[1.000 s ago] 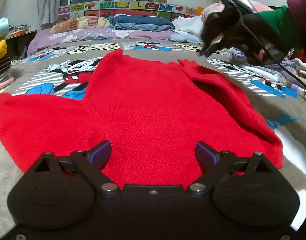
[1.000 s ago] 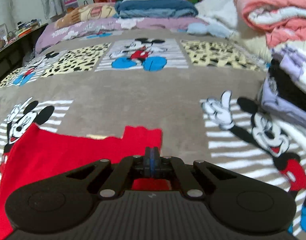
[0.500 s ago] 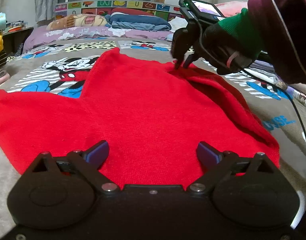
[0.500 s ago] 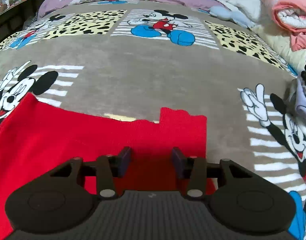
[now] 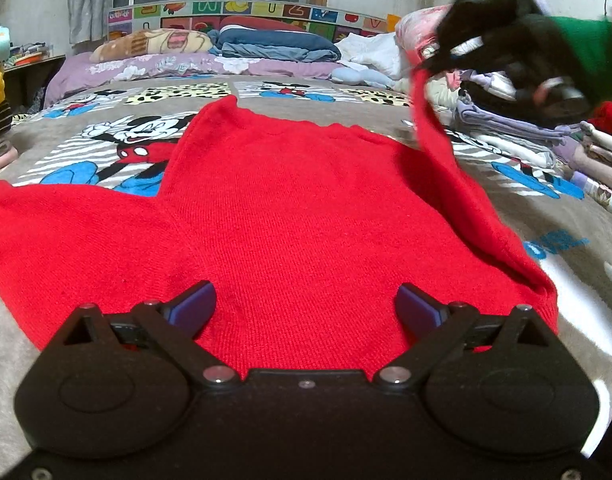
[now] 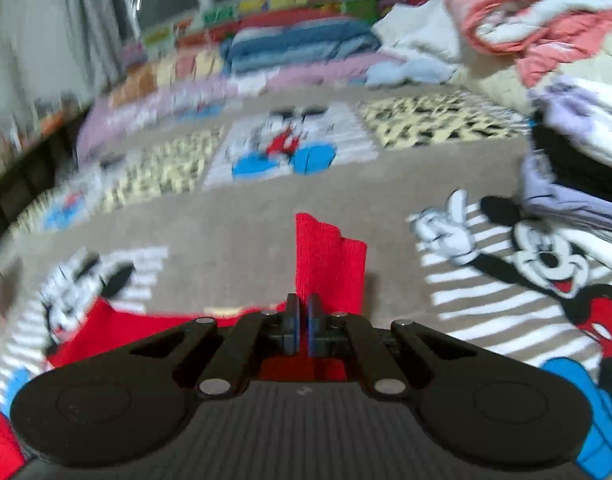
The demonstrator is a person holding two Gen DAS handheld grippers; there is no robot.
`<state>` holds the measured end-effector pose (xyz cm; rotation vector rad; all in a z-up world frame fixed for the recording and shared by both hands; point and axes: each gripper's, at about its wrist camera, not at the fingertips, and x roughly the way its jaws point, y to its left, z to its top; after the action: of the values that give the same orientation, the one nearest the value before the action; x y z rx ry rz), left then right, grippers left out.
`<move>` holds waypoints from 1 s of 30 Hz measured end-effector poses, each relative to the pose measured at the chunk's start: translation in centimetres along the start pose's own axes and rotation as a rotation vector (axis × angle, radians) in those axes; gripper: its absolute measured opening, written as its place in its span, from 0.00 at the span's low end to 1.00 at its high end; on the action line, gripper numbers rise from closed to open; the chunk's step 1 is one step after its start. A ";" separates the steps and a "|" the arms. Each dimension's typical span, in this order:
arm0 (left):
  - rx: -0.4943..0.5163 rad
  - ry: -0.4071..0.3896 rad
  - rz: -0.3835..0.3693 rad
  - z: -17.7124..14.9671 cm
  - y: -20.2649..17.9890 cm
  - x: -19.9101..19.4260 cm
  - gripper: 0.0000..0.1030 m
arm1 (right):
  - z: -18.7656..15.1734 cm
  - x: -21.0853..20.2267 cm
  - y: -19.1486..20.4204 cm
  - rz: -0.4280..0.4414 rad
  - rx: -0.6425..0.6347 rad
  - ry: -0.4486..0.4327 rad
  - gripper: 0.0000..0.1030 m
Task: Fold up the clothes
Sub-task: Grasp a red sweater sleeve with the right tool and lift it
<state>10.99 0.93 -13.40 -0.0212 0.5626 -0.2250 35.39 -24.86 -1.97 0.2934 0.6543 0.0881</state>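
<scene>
One red sweater (image 5: 290, 216) lies spread flat on the bed's cartoon-print blanket (image 5: 518, 200), its body straight ahead of your left gripper (image 5: 306, 308). That gripper's jaws stand wide apart above the near hem, with nothing between them. Your right gripper (image 6: 304, 330) has its jaws clenched on the sweater's sleeve cuff (image 6: 326, 260), which stands up past the pads. From the left view, that sleeve is lifted off the blanket and stretches up to the right gripper. Folded clothes (image 5: 526, 120) are piled along the bed's right side.
</scene>
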 end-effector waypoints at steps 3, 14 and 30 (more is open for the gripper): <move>0.003 -0.004 0.002 -0.1 0.0 -0.1 0.94 | 0.3 -3.9 -3.4 0.043 0.093 -0.077 0.06; 0.018 -0.025 0.017 -0.5 -0.3 -0.4 0.94 | -4.1 -12.9 -16.0 0.088 0.369 -0.242 0.06; 0.038 -0.036 0.039 -0.8 -0.6 -0.6 0.94 | -10.4 -14.6 -25.7 0.008 0.487 -0.187 0.04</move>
<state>9.93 0.52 -13.69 0.0226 0.5224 -0.1969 17.25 -49.44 -8.87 0.7641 0.4817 -0.0932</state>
